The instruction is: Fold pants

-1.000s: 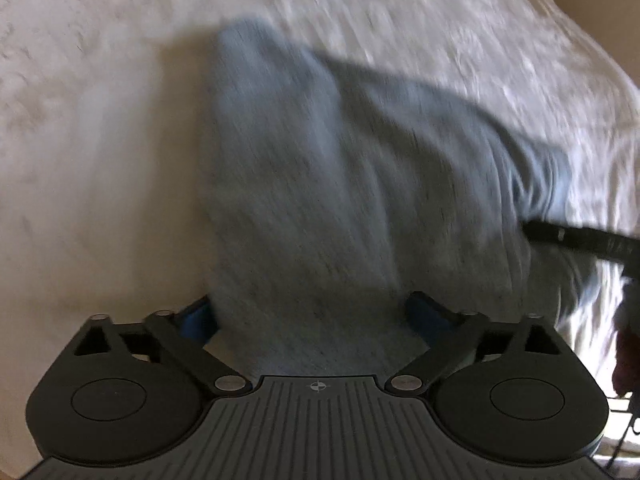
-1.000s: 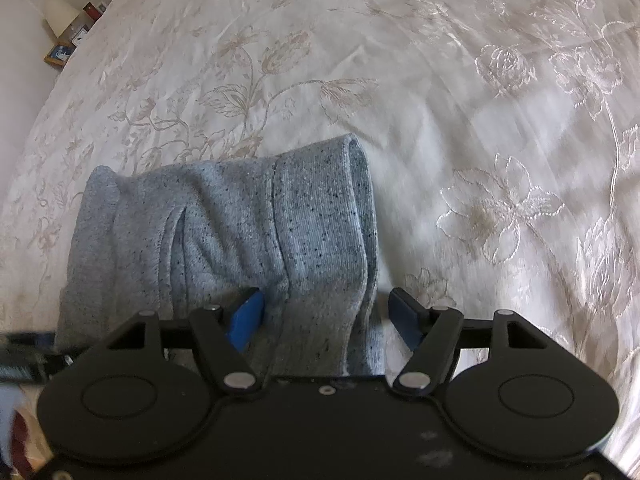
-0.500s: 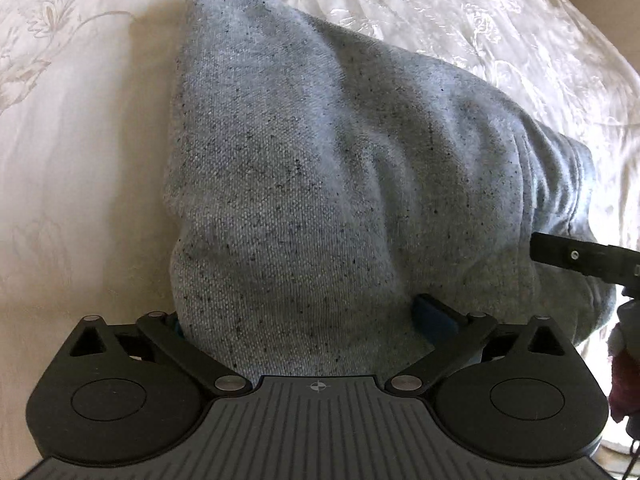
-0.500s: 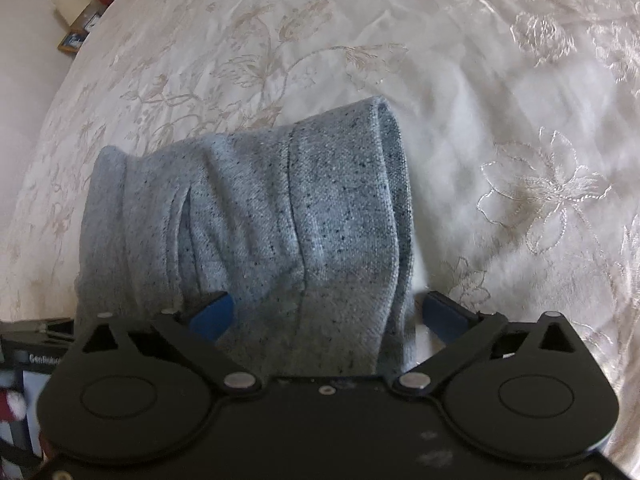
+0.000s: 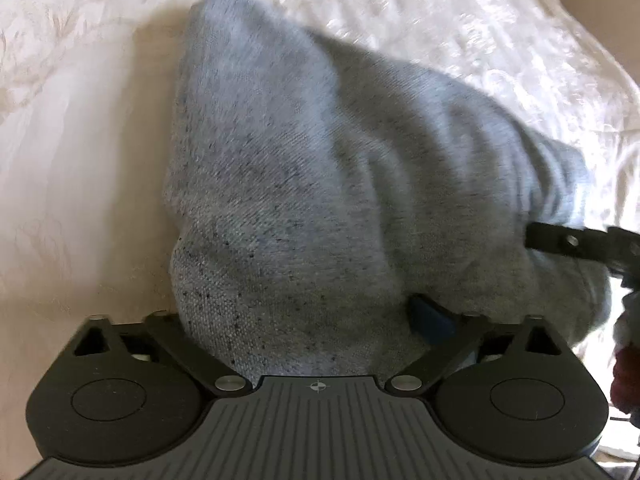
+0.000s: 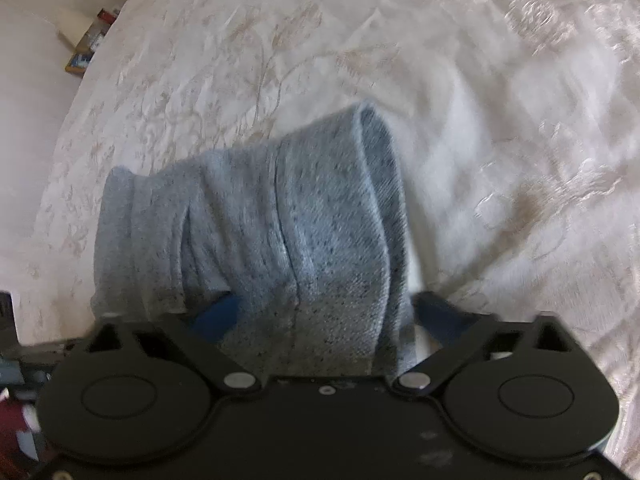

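The grey speckled pants (image 5: pixel 340 184) lie folded in a bundle on the white embroidered bedspread (image 5: pixel 72 128). My left gripper (image 5: pixel 304 320) has its jaws spread wide, with the near end of the bundle lying between them; only its right blue pad (image 5: pixel 430 318) shows. In the right wrist view the pants (image 6: pixel 280 232) reach back between the spread jaws of my right gripper (image 6: pixel 328 316), whose blue pads (image 6: pixel 218 316) stand apart on either side of the cloth. The right gripper's black finger (image 5: pixel 560 240) shows at the far right edge of the bundle in the left wrist view.
The bedspread (image 6: pixel 500 120) stretches out on all sides of the pants. A small shelf with objects (image 6: pixel 90 46) stands beyond the bed's far left corner. A brown wall or headboard (image 5: pixel 600 4) shows at the top right of the left wrist view.
Both grippers have pulled back and up a little, so the pants look smaller and the bed larger. The right gripper's jaws have spread wider over the last second.
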`<state>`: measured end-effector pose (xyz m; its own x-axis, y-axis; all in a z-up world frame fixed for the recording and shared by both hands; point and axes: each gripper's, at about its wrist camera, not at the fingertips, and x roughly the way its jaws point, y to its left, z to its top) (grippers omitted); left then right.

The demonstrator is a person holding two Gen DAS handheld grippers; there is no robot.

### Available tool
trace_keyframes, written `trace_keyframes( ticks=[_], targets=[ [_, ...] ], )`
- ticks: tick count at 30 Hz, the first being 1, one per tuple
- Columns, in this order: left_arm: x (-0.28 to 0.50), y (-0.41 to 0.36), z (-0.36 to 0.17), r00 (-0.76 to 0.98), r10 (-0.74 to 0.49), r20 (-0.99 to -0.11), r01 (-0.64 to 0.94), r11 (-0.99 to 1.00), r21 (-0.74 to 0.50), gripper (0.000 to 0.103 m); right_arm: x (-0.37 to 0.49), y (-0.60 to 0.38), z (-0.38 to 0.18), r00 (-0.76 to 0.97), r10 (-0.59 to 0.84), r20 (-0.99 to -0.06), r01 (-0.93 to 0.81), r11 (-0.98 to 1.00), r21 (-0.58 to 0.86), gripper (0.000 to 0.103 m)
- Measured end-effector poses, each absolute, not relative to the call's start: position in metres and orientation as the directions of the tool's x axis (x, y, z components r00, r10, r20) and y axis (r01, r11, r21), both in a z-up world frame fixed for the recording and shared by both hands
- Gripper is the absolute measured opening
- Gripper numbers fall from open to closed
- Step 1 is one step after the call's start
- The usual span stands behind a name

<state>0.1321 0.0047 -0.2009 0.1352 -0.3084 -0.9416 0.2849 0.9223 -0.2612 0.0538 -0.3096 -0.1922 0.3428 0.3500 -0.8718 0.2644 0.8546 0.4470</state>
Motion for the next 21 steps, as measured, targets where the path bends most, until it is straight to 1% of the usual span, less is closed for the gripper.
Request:
trace_keyframes(
  ticks=[1,2,3,4,5,7,8,11,15,21],
  targets=[
    [0.128,0.004,-0.195,0.156,-0.314,-0.936,0.301,0.918,-0.258,0.068,0.053,-0.313,-0.188,0.359,0.365,-0.859,0.264,0.843,0.468,0.046],
    [0.126,0.002,-0.19,0.176,-0.306,-0.936,0.314,0.918,-0.241,0.055,0.05,-0.319,-0.183,0.367,0.397,-0.841,0.265,0.822,0.504,0.034],
    [0.122,0.001,-0.185,0.2,-0.291,-0.936,0.326,0.92,-0.216,0.05,0.048,-0.321,-0.177,0.38,0.408,-0.83,0.274,0.807,0.523,0.03],
    [0.12,0.002,-0.181,0.216,-0.285,-0.934,0.332,0.921,-0.204,0.039,0.047,-0.319,-0.171,0.39,0.403,-0.828,0.264,0.812,0.52,0.029],
    [0.118,0.004,-0.177,0.228,-0.281,-0.932,0.332,0.922,-0.197,0.031,0.046,-0.316,-0.165,0.396,0.393,-0.83,0.248,0.825,0.509,0.028],
    [0.113,0.009,-0.167,0.256,-0.281,-0.925,0.317,0.928,-0.194,0.022,0.043,-0.308,-0.148,0.413,0.376,-0.829,0.209,0.847,0.488,0.027],
    [0.11,0.012,-0.161,0.273,-0.285,-0.919,0.314,0.929,-0.195,0.02,0.041,-0.304,-0.14,0.426,0.375,-0.823,0.194,0.851,0.488,0.027],
    [0.101,0.015,-0.142,0.317,-0.296,-0.901,0.324,0.927,-0.191,0.018,0.037,-0.295,-0.11,0.476,0.388,-0.789,0.139,0.852,0.504,0.026],
    [0.093,0.017,-0.112,0.383,-0.307,-0.871,0.355,0.92,-0.168,0.018,0.038,-0.278,-0.074,0.535,0.403,-0.743,0.063,0.858,0.51,0.026],
    [0.11,0.043,-0.075,0.464,-0.302,-0.833,0.317,0.934,-0.162,0.018,0.064,-0.261,-0.039,0.583,0.439,-0.684,0.006,0.839,0.544,0.026]
  ],
)
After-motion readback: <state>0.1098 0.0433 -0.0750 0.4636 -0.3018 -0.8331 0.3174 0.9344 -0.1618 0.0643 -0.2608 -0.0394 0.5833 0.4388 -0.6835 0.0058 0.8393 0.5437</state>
